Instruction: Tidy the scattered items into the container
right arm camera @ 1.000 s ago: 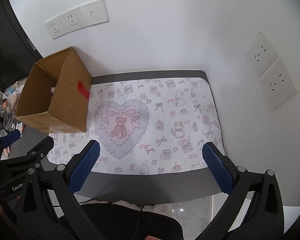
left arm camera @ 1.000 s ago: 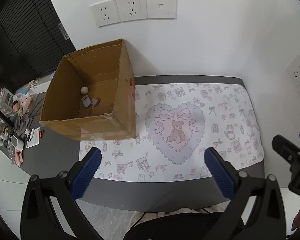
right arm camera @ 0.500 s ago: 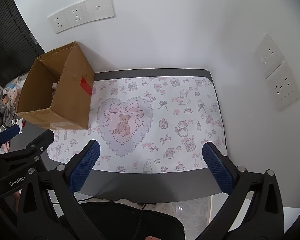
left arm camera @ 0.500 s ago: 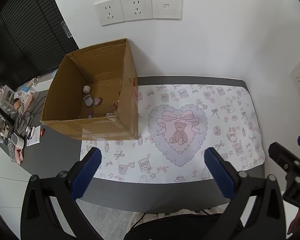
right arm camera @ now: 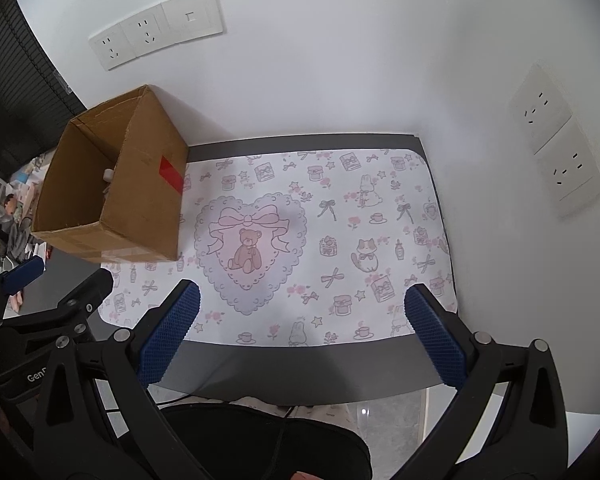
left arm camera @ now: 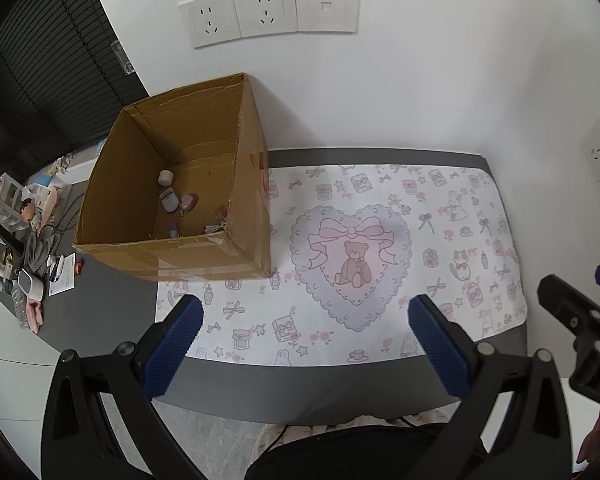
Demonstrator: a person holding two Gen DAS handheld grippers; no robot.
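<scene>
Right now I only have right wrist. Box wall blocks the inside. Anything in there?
Observer: Yes. Left wrist looks down into the cardboard box: several small items lie on its floor, among them a white cap-like piece and a pink heart-shaped item.
Operator: Left gripper carrying anything?
Observer: No. The left gripper is open with nothing between its fingers.
Operator: Anything loose on the mat behind the box?
Observer: No loose item shows on the visible part of the printed mat; only its prints.
</scene>
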